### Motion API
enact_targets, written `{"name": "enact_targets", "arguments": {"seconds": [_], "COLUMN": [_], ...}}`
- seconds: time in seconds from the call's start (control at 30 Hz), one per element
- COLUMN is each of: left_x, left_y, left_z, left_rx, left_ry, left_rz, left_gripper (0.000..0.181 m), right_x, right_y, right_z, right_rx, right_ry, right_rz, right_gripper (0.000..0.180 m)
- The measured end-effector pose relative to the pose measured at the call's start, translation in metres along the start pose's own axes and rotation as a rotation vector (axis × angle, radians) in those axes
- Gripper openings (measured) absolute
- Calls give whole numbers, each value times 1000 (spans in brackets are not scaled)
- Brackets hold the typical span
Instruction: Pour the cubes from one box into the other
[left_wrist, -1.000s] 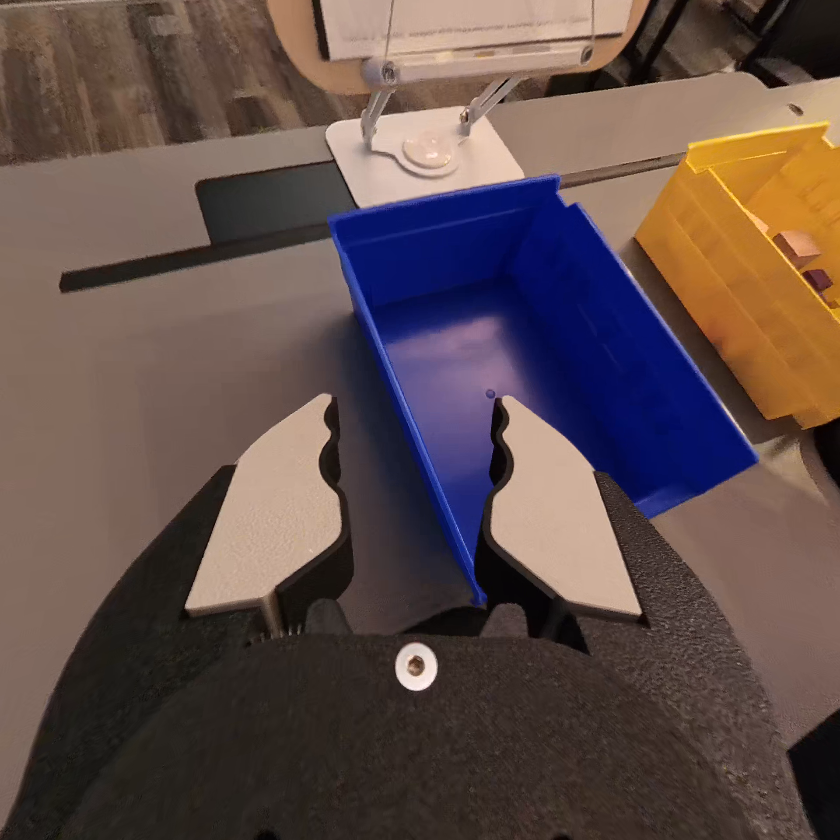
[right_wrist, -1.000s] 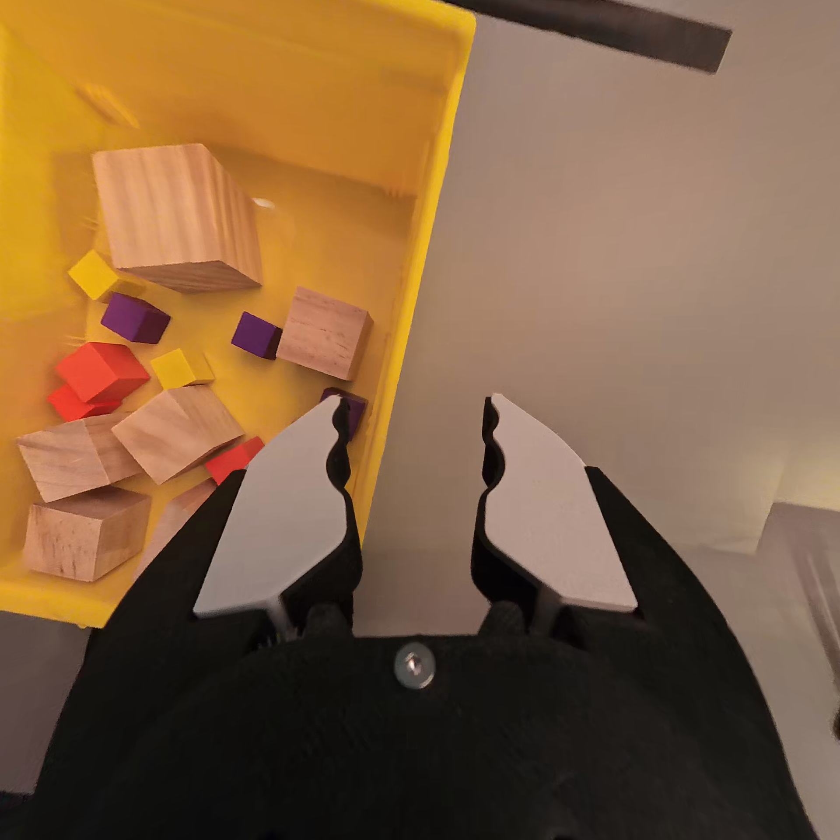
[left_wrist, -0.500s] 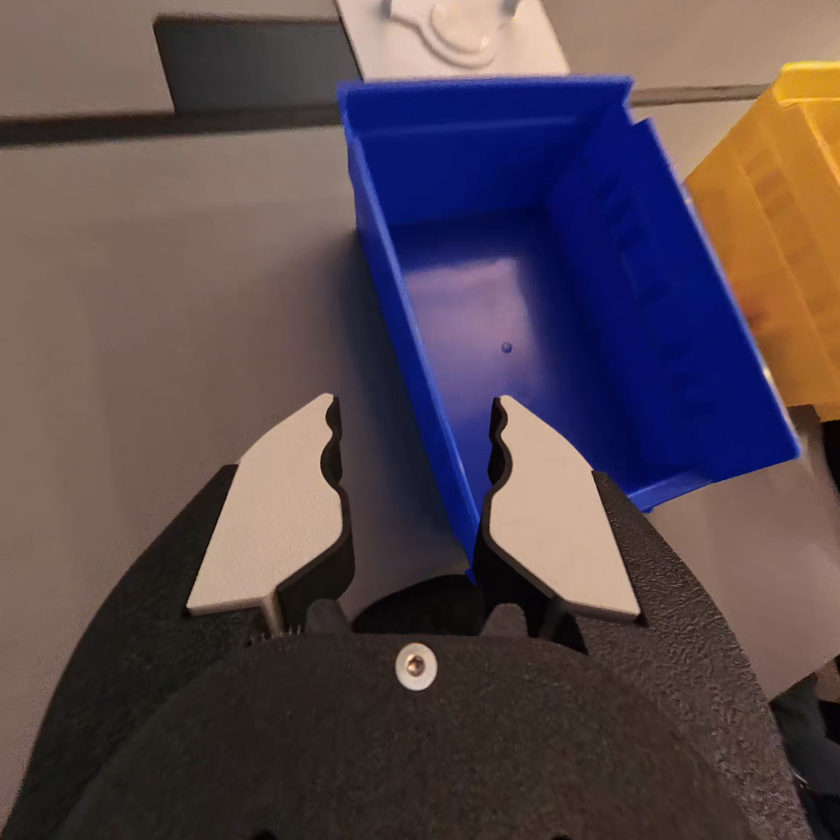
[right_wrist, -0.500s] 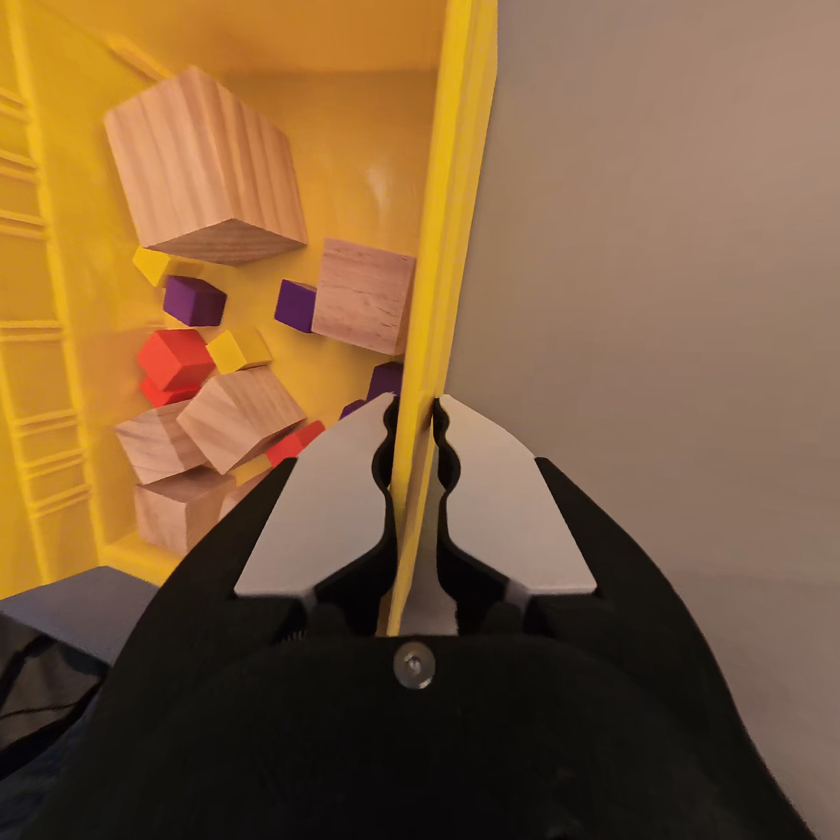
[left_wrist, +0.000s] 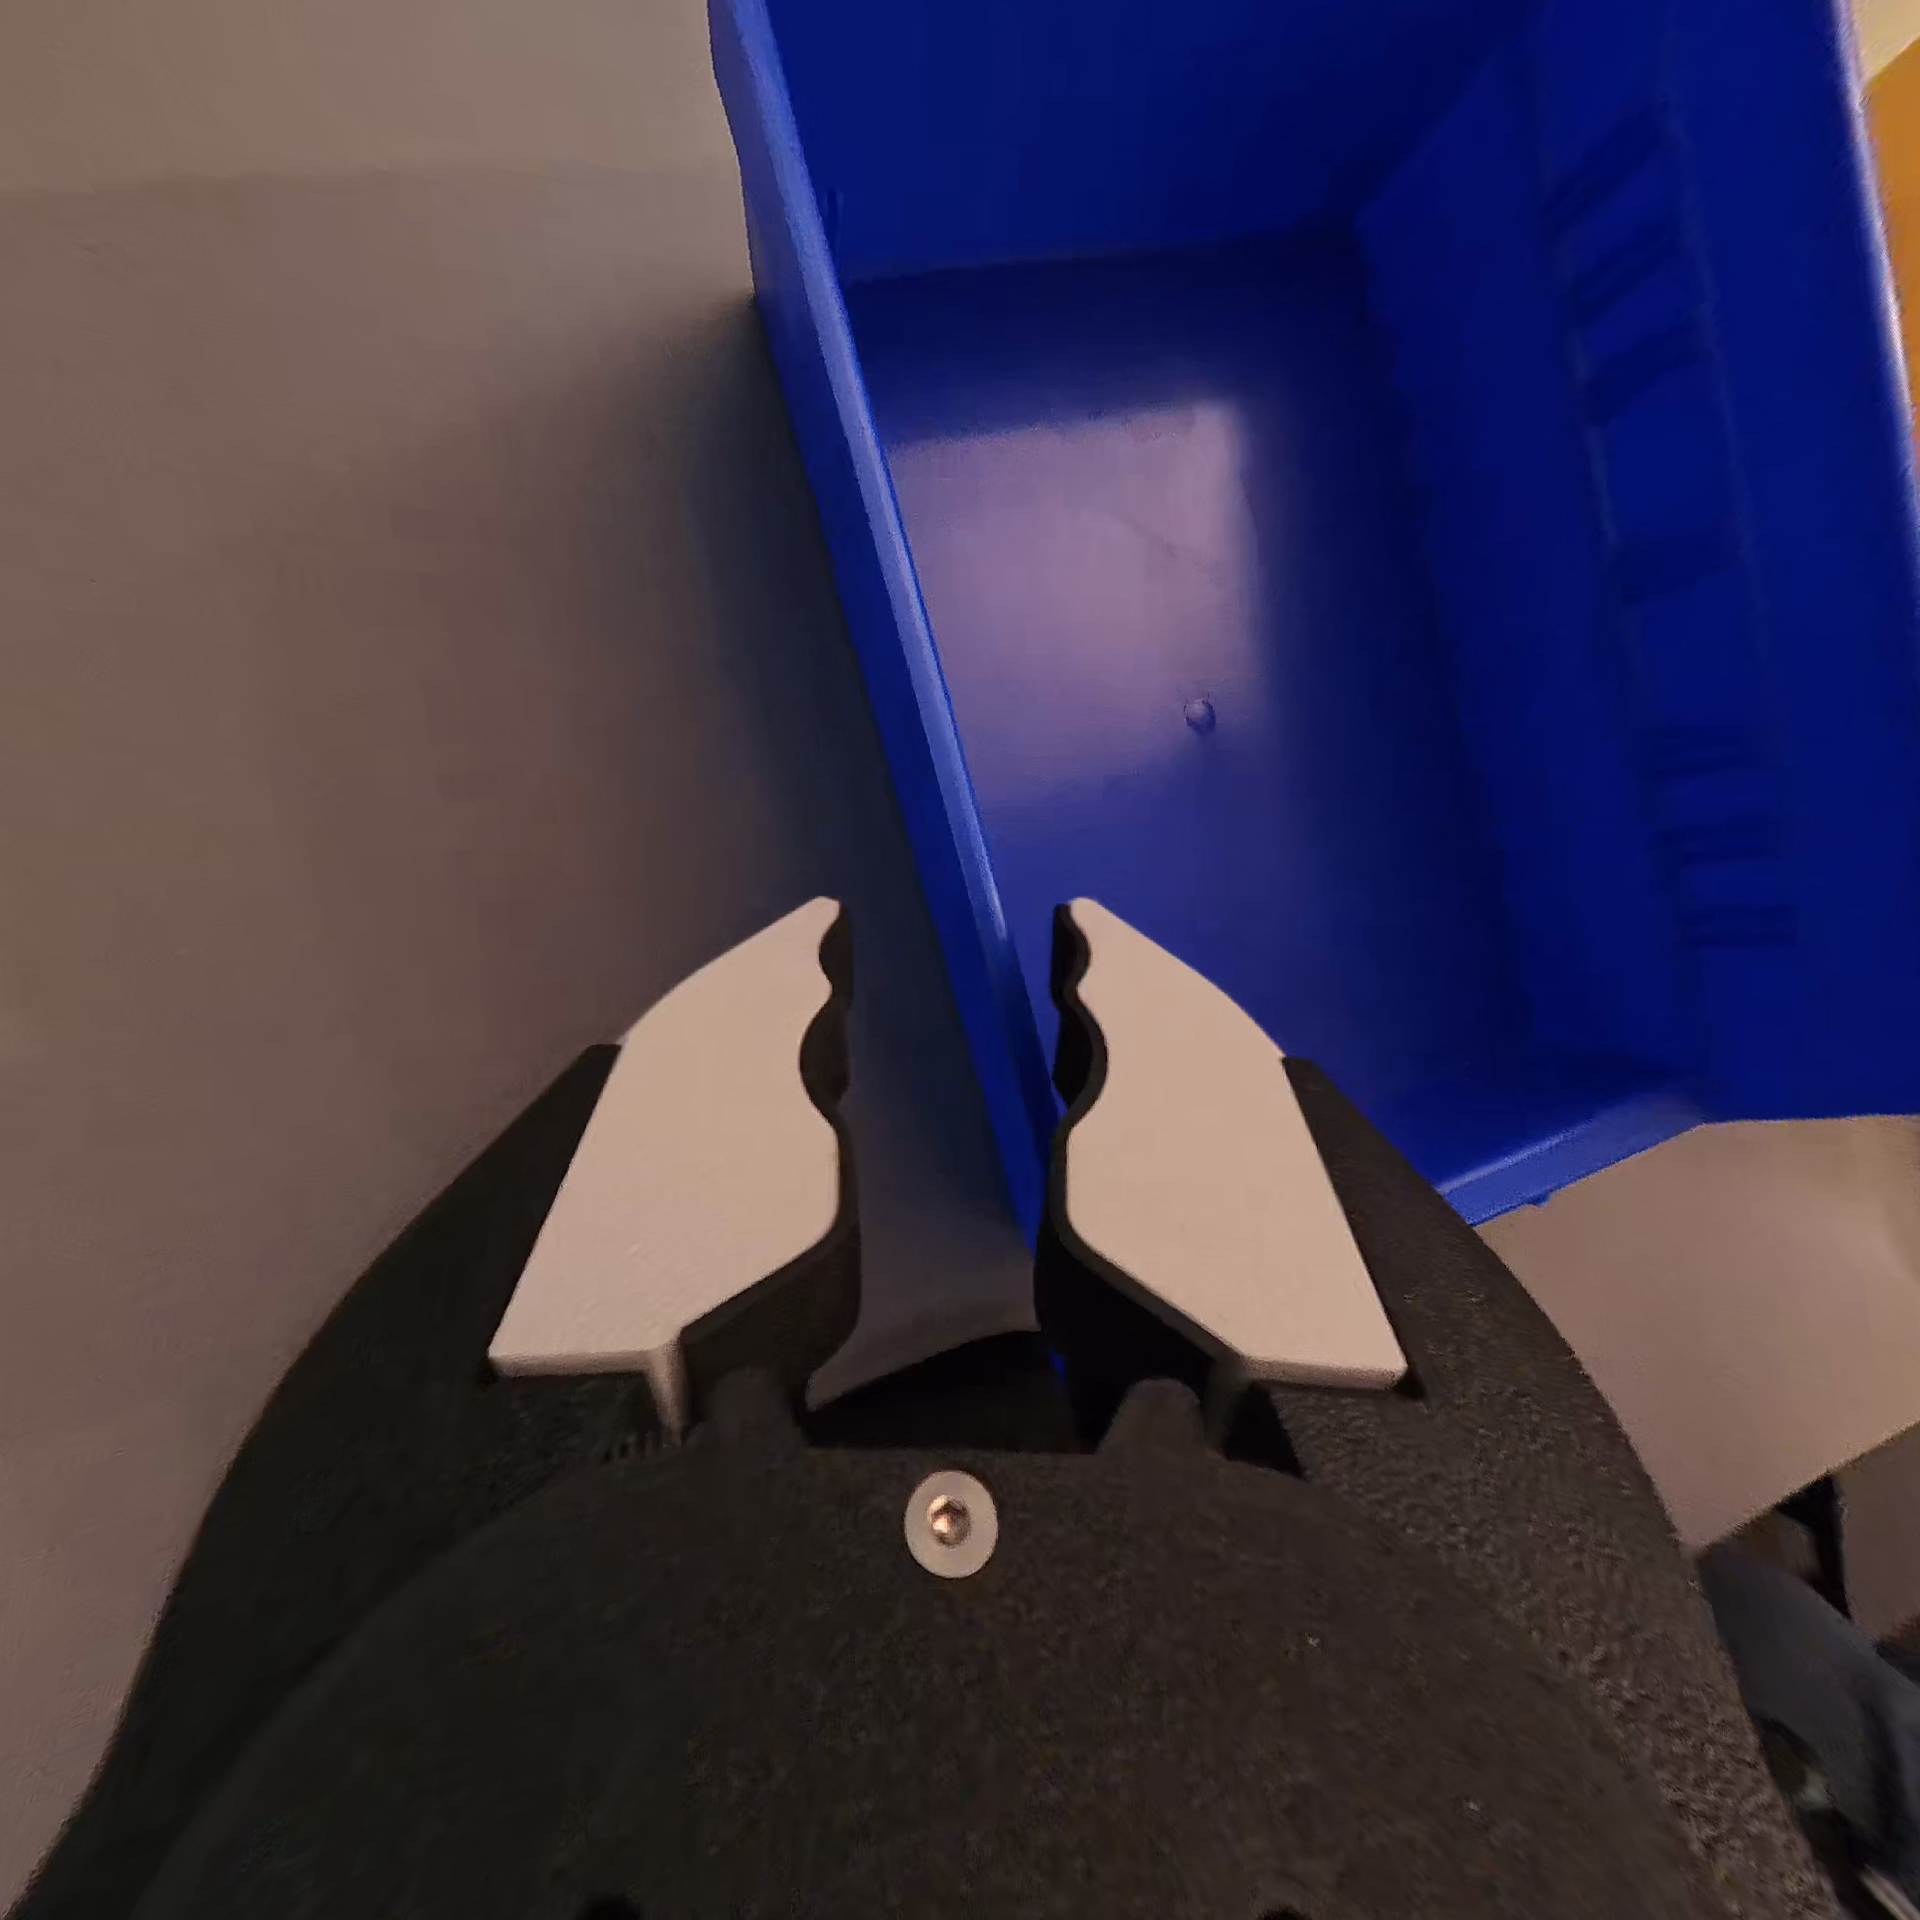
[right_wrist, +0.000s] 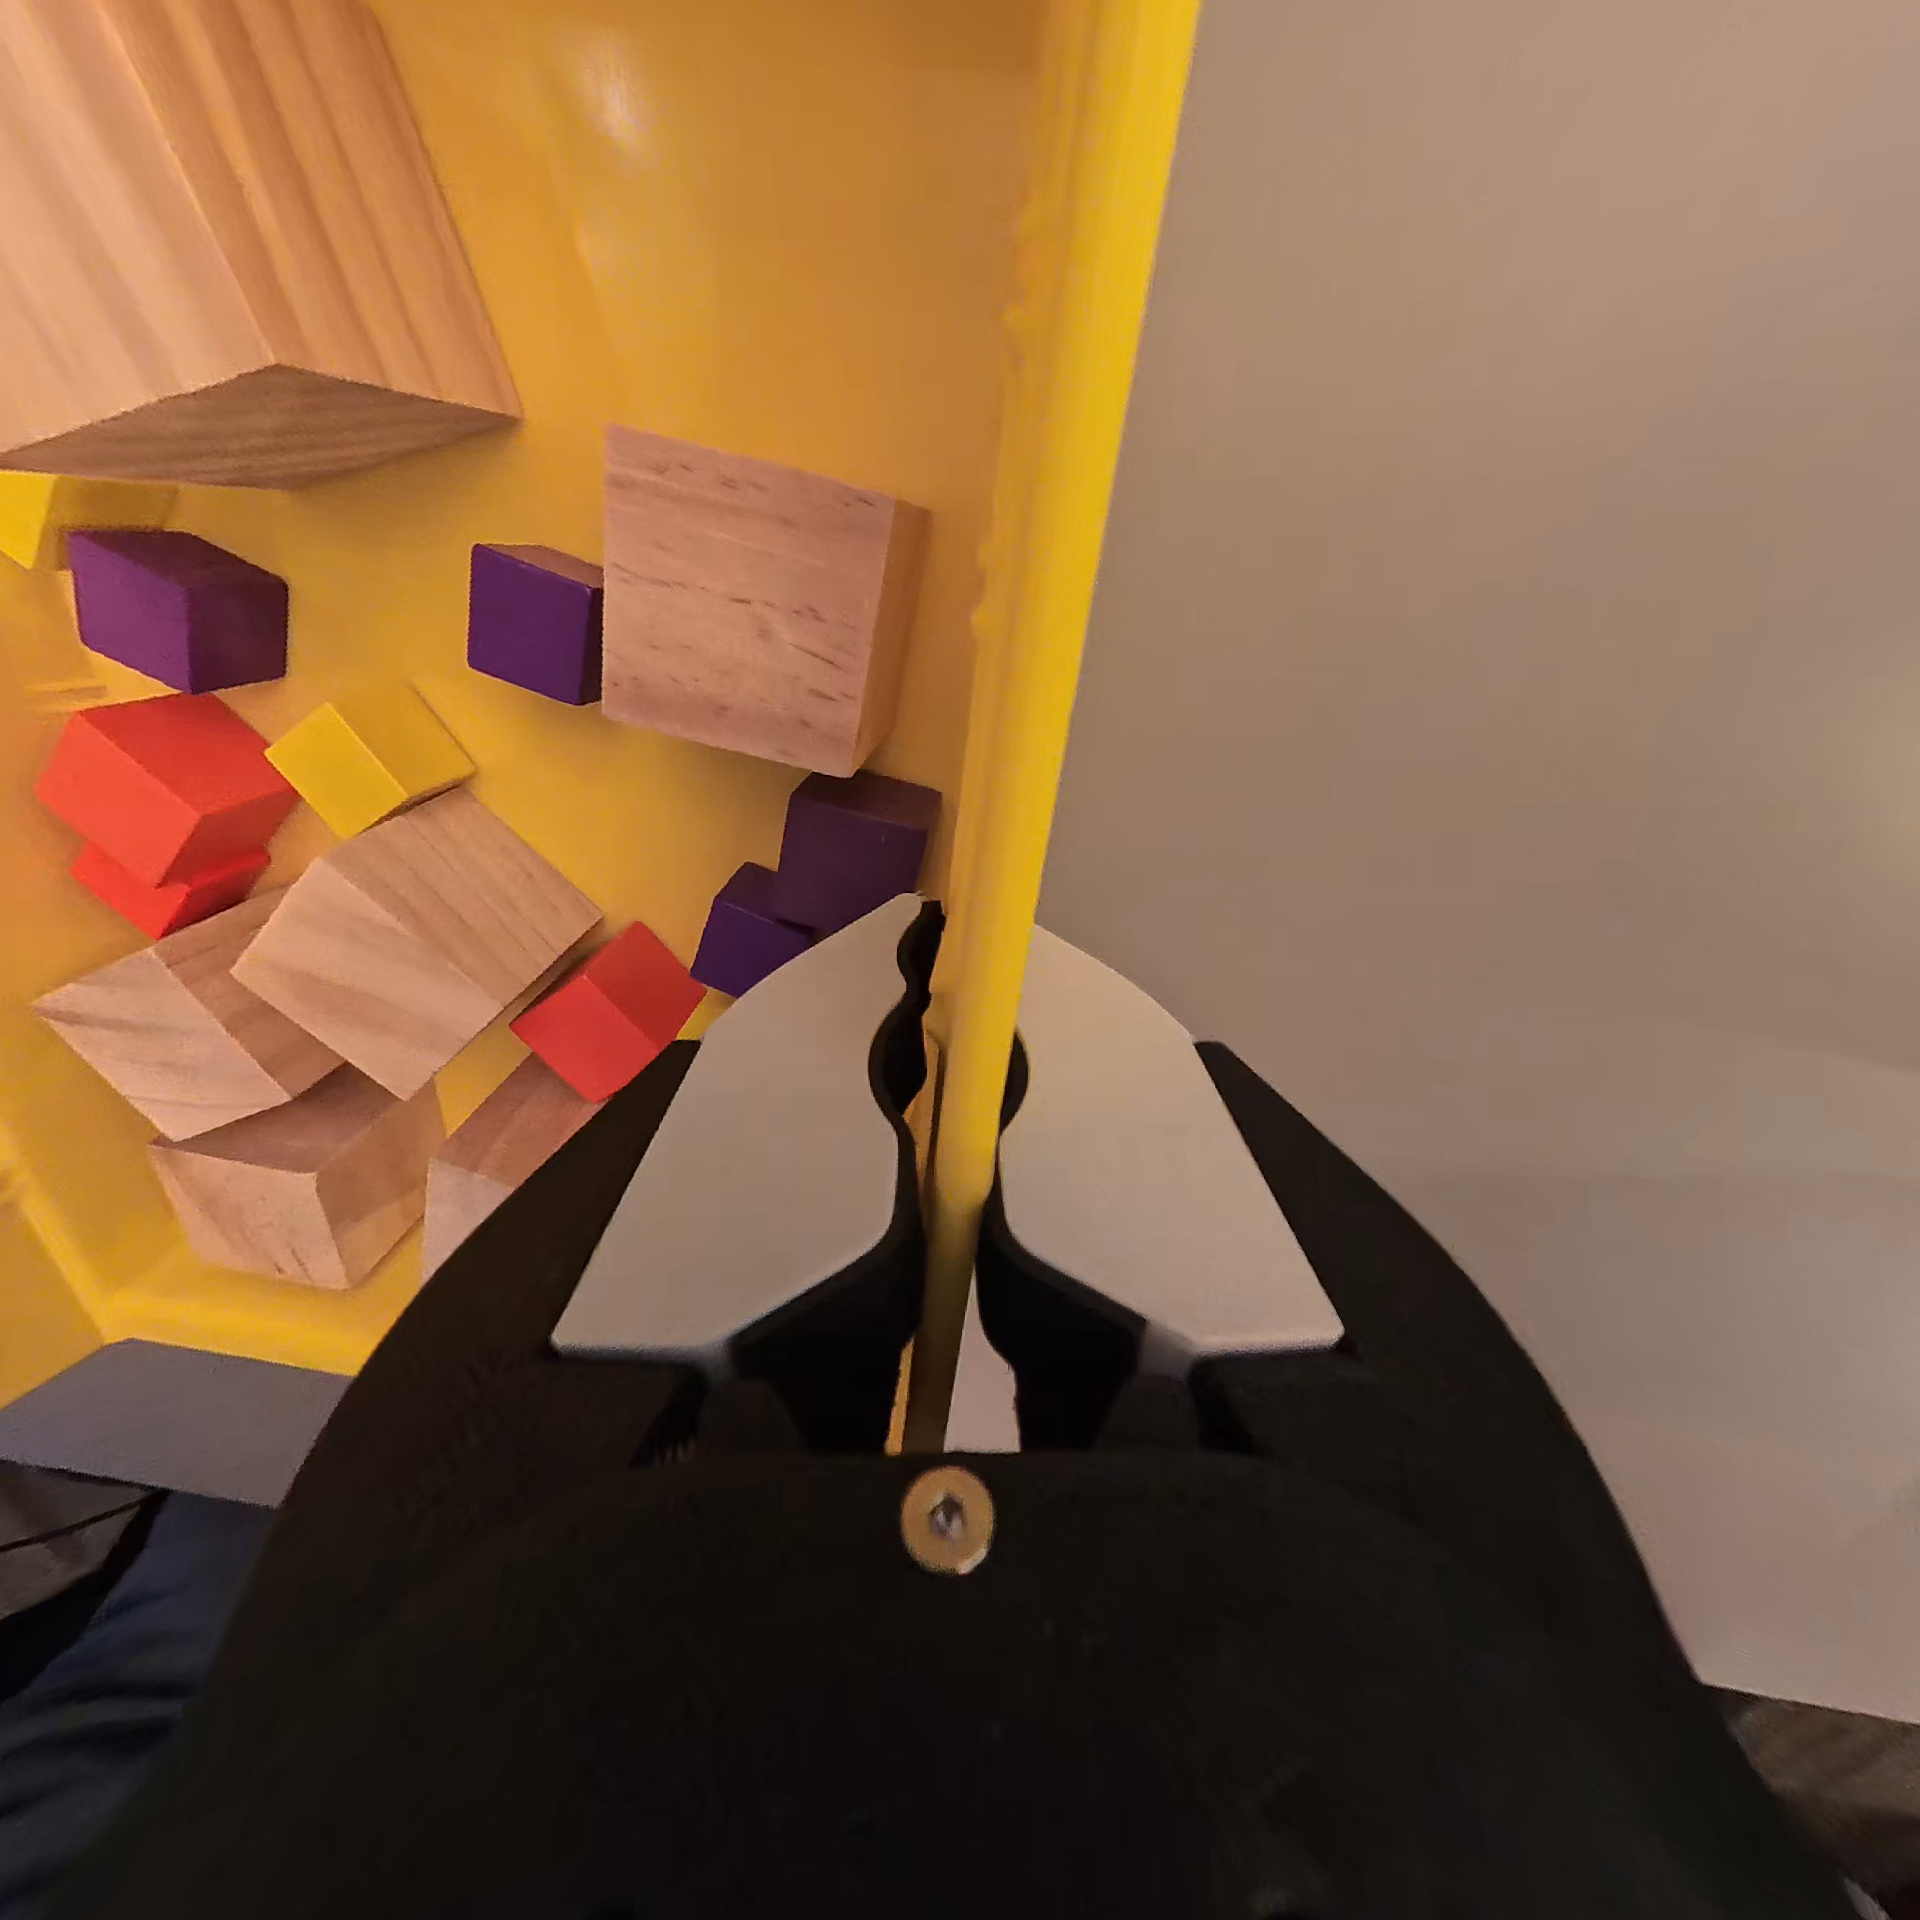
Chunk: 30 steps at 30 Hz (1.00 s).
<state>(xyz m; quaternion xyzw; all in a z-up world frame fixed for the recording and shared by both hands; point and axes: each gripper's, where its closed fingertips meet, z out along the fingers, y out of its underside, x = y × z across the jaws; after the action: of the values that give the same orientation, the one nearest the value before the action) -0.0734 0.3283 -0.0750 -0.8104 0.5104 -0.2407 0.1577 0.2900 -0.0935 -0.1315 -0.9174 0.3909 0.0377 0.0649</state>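
The empty blue box (left_wrist: 1070, 582) fills the upper right of the left wrist view. My left gripper (left_wrist: 951, 909) straddles the box's left wall (left_wrist: 862, 520). The right finger (left_wrist: 1174, 1122) is inside, close to the wall, and the left finger (left_wrist: 707, 1122) is outside with a clear gap, so the gripper is open. In the right wrist view my right gripper (right_wrist: 977, 920) is shut on the right wall (right_wrist: 1091, 416) of the yellow box. Inside the yellow box lie several wooden cubes (right_wrist: 748, 592), purple cubes (right_wrist: 535, 623), red cubes (right_wrist: 156, 779) and a yellow cube (right_wrist: 353, 769).
Both boxes stand on a grey table (left_wrist: 364, 623), which also shows in the right wrist view (right_wrist: 1507, 623). A sliver of the yellow box (left_wrist: 1896, 125) shows right of the blue box. The table's near edge (left_wrist: 1714, 1299) runs at the lower right.
My right gripper closed from wide open onto the yellow box's right wall. My left gripper moved in along the blue box's left wall and its jaws narrowed around it.
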Motion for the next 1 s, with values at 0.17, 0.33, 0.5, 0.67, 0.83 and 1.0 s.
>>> {"name": "enact_targets", "arguments": {"seconds": [0.17,0.33,0.5,0.67,0.83,1.0], "left_x": [8,7,15,33,35,38], "left_y": [1,0,-1,-1,-13,-26], "left_z": [13,16,20,24,11,-24], "left_rx": [-100,-149,-158,-138,-61,3], "left_ry": [63,-98,-138,-36,-6,19], "left_rz": [-29,81,101,44,70,116], "left_gripper": [12,7,7,11,23,26], "right_x": [-14,-61,-99,-103,-96,-73], "right_y": [-1,-11,-23,-21,-19,-17], "right_z": [2,8,13,20,19,4], "right_rx": [-32,-43,-66,-167,-180,-198], "right_ry": [-13,-30,-21,26,-27,-4], "right_rz": [77,62,-59,-80,-67,-100], "right_gripper": [4,4,5,3,4,4]}}
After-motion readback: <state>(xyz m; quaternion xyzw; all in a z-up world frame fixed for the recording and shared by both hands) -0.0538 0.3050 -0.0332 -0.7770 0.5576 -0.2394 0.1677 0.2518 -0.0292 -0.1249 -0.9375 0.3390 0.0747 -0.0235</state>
